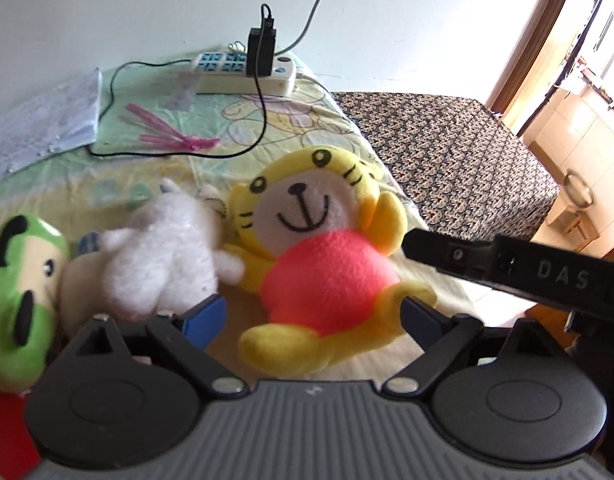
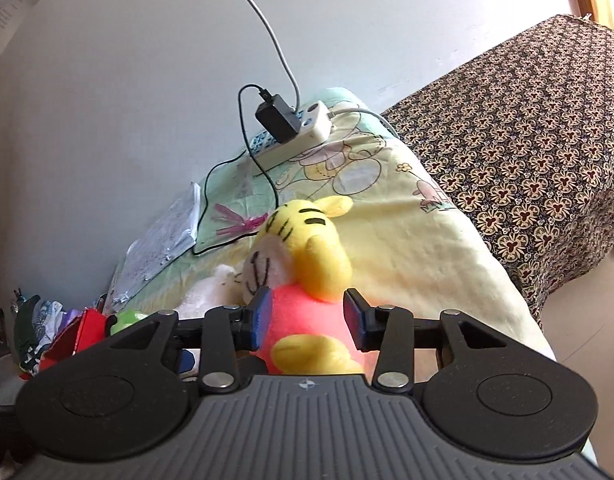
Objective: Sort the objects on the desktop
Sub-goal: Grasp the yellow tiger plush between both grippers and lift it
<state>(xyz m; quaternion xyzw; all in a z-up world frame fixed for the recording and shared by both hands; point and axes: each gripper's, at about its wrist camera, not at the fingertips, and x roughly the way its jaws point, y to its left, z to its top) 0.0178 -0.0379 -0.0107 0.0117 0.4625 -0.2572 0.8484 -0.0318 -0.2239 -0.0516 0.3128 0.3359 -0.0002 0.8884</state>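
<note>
A yellow tiger plush (image 1: 307,216) with a pink body (image 2: 303,320) lies on the pastel cartoon blanket (image 1: 307,120). My right gripper (image 2: 308,316) has its blue pads pressed on either side of that pink body, under the plush's yellow arm. In the left wrist view one black finger (image 1: 447,254) of it reaches in from the right beside the plush's arm. My left gripper (image 1: 313,316) is open wide, and the plush's lower body and legs lie between its pads without being squeezed. A white plush (image 1: 163,256) and a green plush (image 1: 19,304) sit to the left.
A white power strip (image 1: 243,70) with a black charger (image 1: 261,50) and cables lies by the wall. Papers (image 1: 39,124) and pink strips (image 1: 167,136) rest at the back left. A red box (image 2: 79,332) is at the left, a dark patterned bedspread (image 1: 459,152) at the right.
</note>
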